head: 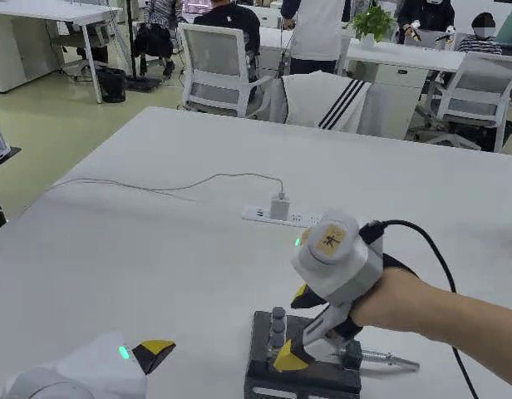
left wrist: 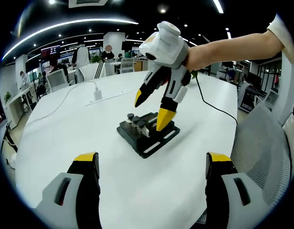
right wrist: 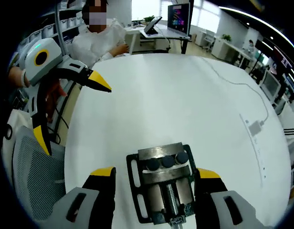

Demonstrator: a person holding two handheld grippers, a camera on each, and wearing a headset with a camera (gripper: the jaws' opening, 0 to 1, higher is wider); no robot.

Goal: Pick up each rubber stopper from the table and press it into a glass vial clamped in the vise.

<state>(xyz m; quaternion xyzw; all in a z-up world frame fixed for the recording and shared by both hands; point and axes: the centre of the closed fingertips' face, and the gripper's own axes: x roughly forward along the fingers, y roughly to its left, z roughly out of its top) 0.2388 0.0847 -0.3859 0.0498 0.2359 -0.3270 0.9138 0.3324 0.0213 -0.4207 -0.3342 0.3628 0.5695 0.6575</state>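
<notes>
Left of the vise and far past it the tabletop is bare up to a power strip and its cable. The right claw, jaws spread, hangs over the vials, blocking the way down. The screw handle juts right. The left claw sits near left, well apart.

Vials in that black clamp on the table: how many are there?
3, in a row in the vise: left vial, middle vial, right vial, as the right gripper view shows them. All look stoppered; none seems hidden.
</notes>
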